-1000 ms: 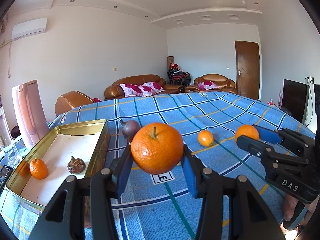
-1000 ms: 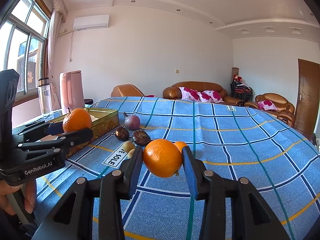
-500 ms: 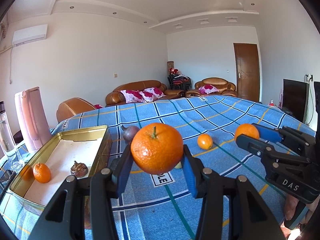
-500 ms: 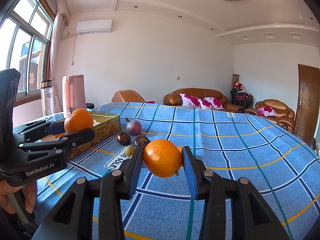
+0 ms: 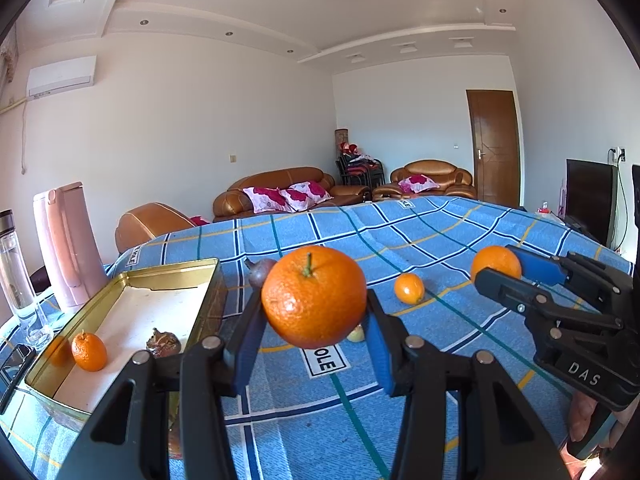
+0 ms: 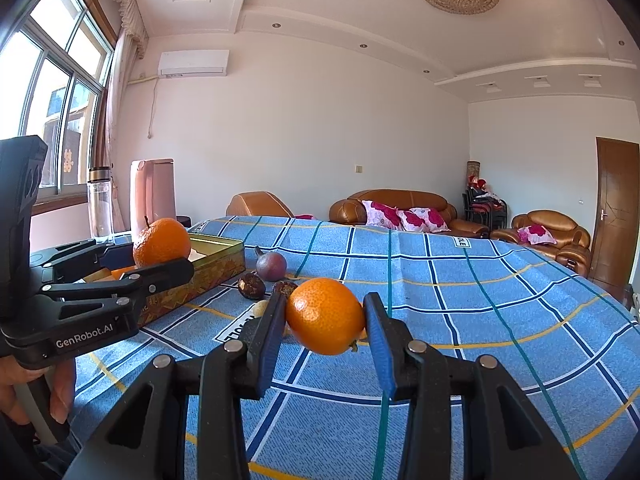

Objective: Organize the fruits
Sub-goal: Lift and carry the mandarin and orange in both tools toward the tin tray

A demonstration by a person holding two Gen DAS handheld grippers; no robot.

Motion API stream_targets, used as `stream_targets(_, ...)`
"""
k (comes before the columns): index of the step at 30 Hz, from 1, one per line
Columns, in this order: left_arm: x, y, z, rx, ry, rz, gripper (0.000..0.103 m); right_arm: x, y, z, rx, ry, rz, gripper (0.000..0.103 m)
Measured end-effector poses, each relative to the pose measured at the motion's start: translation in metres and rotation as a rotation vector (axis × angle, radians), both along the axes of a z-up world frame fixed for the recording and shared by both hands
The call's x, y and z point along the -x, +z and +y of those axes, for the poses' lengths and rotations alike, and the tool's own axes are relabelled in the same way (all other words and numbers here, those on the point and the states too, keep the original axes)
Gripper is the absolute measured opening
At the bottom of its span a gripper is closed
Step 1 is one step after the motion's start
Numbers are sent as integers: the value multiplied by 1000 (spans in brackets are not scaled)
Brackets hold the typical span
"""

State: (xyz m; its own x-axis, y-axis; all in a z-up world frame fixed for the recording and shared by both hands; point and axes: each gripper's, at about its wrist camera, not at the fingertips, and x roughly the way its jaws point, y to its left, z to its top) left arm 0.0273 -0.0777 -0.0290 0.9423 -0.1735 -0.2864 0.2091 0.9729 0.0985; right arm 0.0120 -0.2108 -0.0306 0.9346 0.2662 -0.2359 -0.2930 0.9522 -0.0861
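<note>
- Above the blue checked tablecloth, a large orange with a green stem is clamped between the blue pads of the left gripper, clear of the cloth.
- A smaller orange is gripped the same way by the right gripper, also held off the cloth.
- To the left of the held fruit, a gold tin tray is seen on the cloth; a small orange and a dark wrinkled fruit lie inside it, near its close end.
- On the cloth beside the tray, a purple fruit, two dark brown fruits and a small pale fruit are grouped.
- A little orange is left loose on the cloth, between the two grippers in the left wrist view.
- Beyond the tray, a pink jug and a clear bottle are standing.
</note>
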Motion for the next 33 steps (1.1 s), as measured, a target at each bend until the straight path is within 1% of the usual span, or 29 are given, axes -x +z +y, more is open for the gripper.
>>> stream_targets(14, 6, 9, 3, -19, 18, -51, 49, 8, 2, -1, -9, 15, -45, 42)
stream_targets(18, 6, 11, 3, -24, 11, -48, 49, 9, 3, -3, -16, 22, -51, 42)
stream_targets(26, 3, 16, 10, -24, 28, -53, 49, 5, 6, -5, -36, 27, -30, 42)
stream_targets(33, -4, 17, 24, -11, 56, -36, 49, 1, 12, 6, -26, 59, -21, 42)
